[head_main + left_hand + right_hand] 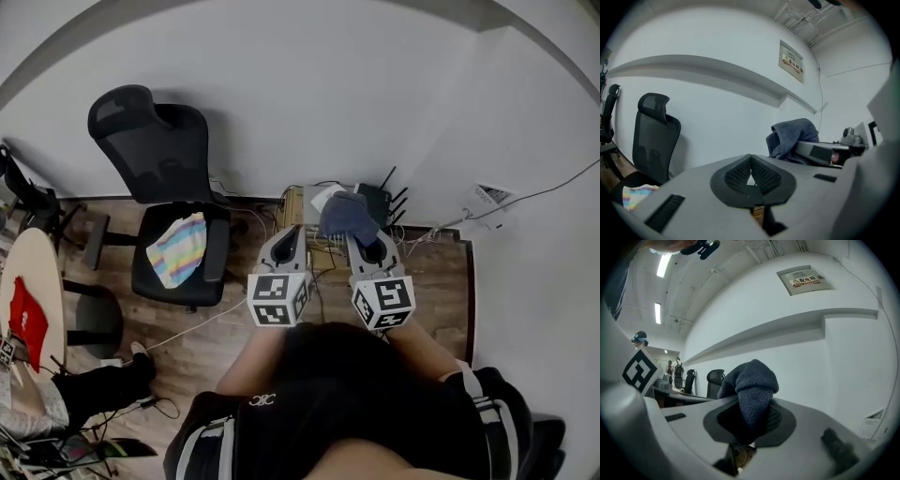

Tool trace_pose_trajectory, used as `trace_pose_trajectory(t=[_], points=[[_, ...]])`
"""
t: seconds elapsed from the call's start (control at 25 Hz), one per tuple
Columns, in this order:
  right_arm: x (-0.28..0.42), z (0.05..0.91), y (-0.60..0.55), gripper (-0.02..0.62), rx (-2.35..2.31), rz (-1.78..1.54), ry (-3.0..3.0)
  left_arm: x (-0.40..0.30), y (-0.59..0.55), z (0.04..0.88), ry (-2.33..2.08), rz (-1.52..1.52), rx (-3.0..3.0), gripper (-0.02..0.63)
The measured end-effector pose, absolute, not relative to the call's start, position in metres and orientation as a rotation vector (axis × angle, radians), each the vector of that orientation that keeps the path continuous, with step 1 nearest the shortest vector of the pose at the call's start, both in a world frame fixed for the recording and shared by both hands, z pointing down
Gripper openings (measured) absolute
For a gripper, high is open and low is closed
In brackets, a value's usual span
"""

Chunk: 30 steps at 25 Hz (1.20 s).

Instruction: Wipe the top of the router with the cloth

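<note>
Right gripper view — right tongs (pixel 751 420) clamped on cloth (pixel 752 383)

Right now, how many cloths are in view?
3. The blue cloth is clamped in the right gripper. The striped cloth is on the chair seat. The red cloth, probably fabric, is on the table at far left. Others may be hidden.

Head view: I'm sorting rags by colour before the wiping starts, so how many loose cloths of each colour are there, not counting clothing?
blue-grey cloth: 1
pastel striped cloth: 1
red cloth: 1
Total: 3
</note>
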State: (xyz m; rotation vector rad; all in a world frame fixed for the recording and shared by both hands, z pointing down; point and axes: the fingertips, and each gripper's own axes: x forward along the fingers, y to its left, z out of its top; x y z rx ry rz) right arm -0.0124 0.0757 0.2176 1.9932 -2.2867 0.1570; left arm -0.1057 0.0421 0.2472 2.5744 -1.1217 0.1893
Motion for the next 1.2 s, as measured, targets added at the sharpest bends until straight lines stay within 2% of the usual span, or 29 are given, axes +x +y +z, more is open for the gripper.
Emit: trace_pose_trajectory(t=[0.56,1.2], points=[[-0.002,0.236,0.015,0.060,2.074,0.255,-2.229,-0.088,-0.022,0.258,-1.013,0.296,2.629,0.012],[0.091,0.269,-0.056,0.060,1.745,0.335,-2.425,-0.033,-0.058,0.291,-1.351,0.329,2.375,0.012]])
